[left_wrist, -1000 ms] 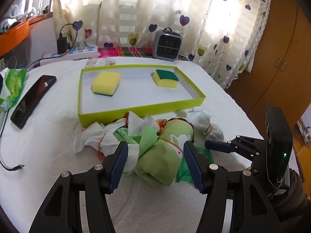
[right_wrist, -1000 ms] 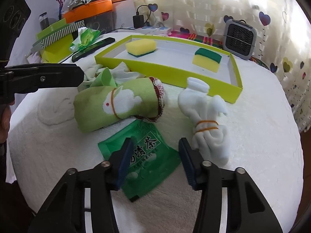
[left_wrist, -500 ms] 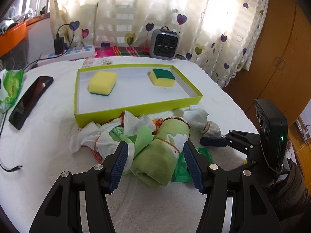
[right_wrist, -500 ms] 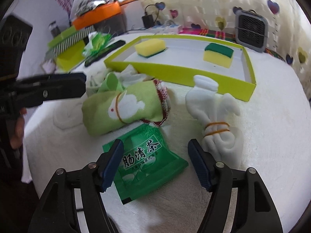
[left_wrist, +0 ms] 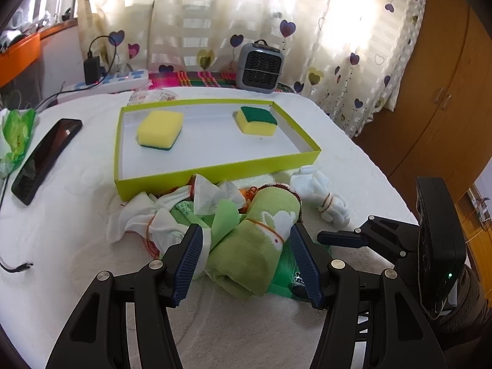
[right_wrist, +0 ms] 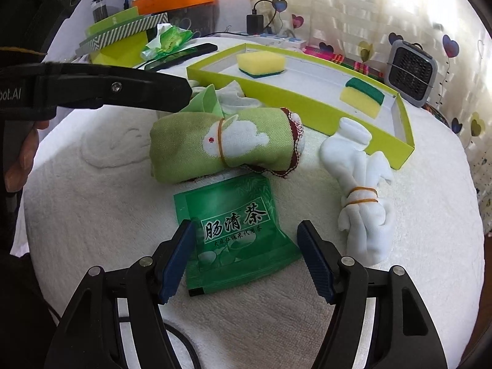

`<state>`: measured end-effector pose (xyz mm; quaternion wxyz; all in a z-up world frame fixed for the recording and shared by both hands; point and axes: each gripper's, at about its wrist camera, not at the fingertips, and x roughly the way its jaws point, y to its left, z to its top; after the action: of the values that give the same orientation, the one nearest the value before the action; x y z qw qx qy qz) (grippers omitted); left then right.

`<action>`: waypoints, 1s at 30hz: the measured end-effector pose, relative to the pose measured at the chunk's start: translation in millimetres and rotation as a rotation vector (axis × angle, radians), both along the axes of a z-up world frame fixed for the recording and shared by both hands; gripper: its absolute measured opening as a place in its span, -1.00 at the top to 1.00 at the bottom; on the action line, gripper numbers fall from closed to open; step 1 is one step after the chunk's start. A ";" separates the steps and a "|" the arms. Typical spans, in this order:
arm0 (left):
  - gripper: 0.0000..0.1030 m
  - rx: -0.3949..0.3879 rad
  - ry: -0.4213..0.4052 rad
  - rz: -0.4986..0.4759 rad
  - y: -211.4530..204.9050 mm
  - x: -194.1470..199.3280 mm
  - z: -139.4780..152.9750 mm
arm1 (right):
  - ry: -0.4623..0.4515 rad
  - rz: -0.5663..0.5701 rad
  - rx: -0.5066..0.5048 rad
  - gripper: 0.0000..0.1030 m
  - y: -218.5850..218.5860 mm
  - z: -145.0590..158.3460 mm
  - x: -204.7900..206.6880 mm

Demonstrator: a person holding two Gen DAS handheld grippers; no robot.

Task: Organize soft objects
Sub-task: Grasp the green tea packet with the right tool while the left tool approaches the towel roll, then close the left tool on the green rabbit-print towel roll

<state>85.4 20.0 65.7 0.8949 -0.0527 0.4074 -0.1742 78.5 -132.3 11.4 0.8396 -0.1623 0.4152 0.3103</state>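
Reading 肠清茶 on green tea packet point(right_wrist: 236, 236); both grippers' jaws apart, empty.

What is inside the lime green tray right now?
Two sponges lie in the tray, apart from each other: one yellow side up, the other green scouring side up. Otherwise the white floor shows. The near wall hides the front strip.

Green rolled towel w/ white rabbit print point(right_wrist: 227, 144), rubber-banded, lying sideways near the lime-green shallow cardboard tray point(right_wrist: 310, 101). White banded sock bundle point(right_wrist: 363, 190) to its right. Two yellow-green sponges point(left_wrist: 160, 129) point(left_wrist: 256, 120) sit in tray, left & right, well apart.
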 end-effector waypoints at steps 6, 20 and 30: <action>-0.14 0.008 -0.004 -0.013 -1.5 2.0 -0.4 | -0.004 -0.014 0.028 0.14 -4.6 2.5 -3.7; -0.14 0.060 -0.007 -0.085 -23.1 6.7 -2.5 | -0.064 -0.128 0.051 0.38 -18.1 11.1 -13.4; -0.14 0.169 -0.042 -0.212 -60.5 7.9 -4.8 | -0.061 -0.287 0.128 0.41 -57.0 15.8 -21.6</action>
<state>93.4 -40.5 60.9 0.8810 0.0699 0.4051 -0.2342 56.9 -189.3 27.2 0.8961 -0.0568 0.3880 0.2078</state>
